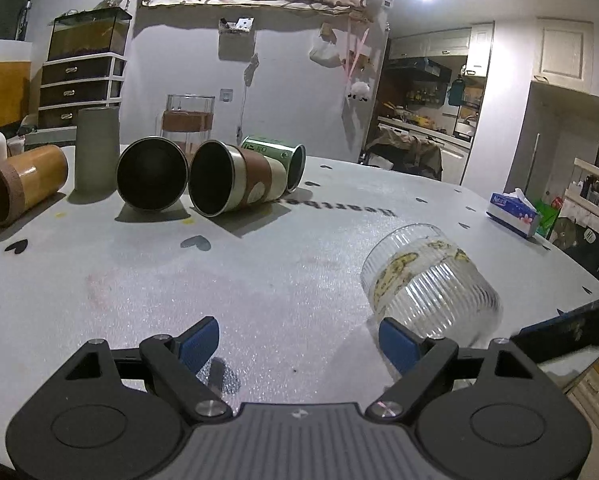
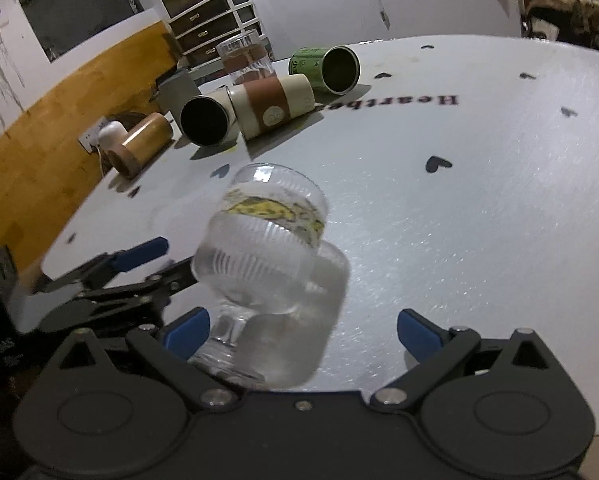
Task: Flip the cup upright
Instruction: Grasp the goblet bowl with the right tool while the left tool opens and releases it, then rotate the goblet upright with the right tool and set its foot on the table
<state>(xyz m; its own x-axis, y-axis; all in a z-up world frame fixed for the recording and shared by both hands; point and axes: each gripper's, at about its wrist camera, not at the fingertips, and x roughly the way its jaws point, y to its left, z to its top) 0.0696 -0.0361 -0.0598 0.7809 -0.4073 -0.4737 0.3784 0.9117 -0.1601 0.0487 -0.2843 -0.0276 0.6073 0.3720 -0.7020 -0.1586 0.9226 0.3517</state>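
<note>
The clear ribbed glass cup with a yellow printed band and a short stem (image 2: 271, 252) lies tilted on its side on the white foam-covered table (image 2: 479, 208), its foot towards the right gripper (image 2: 301, 334). That gripper's blue-padded jaws stand wide apart, holding nothing, with the stem just beside the left pad. The left gripper (image 1: 299, 344) is likewise spread and empty, the cup's bowl close against its right-hand pad. Risk, in my judgement: the round smooth glass may roll or slip if pinched off-centre, and a clumsy push could send it towards the table edge. A row of tipped cups (image 1: 223, 178) lies well apart at the far side. The room is a dim, cluttered home interior.
</note>
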